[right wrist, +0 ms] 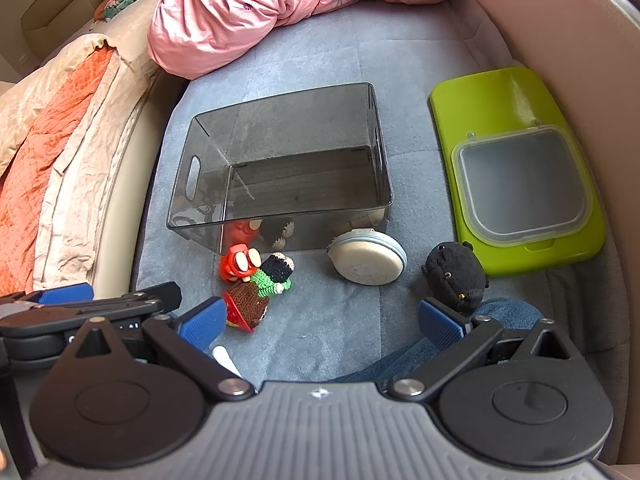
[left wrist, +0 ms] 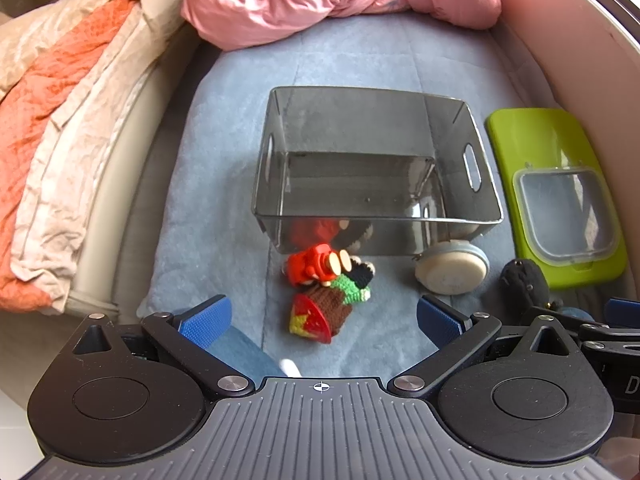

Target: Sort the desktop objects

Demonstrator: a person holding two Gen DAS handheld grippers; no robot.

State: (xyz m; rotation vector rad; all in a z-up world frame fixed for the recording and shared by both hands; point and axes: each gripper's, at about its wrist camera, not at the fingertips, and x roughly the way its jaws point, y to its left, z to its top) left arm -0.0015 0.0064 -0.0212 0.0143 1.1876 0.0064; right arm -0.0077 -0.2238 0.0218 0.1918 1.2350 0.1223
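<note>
Grey bin (left wrist: 376,168) empty on blue blanket (left wrist: 224,208). Crochet toys (left wrist: 328,292) just before bin's near wall, ahead of left claw (left wrist: 318,318), spread wide, empty. Black plush (right wrist: 454,276) right of bin, near right claw (right wrist: 320,318), also wide, empty.

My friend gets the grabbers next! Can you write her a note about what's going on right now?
Left gripper: open, empty, facing the crochet toys.
Right gripper: open, empty, black plush beside its right finger.
Grey bin: nothing inside yet.
The crochet toys, round pouch and black plush all lie on the blue blanket in front of the bin. Green lid with clear box sits to the right.
Done: nothing sorted. Left: everything.
</note>
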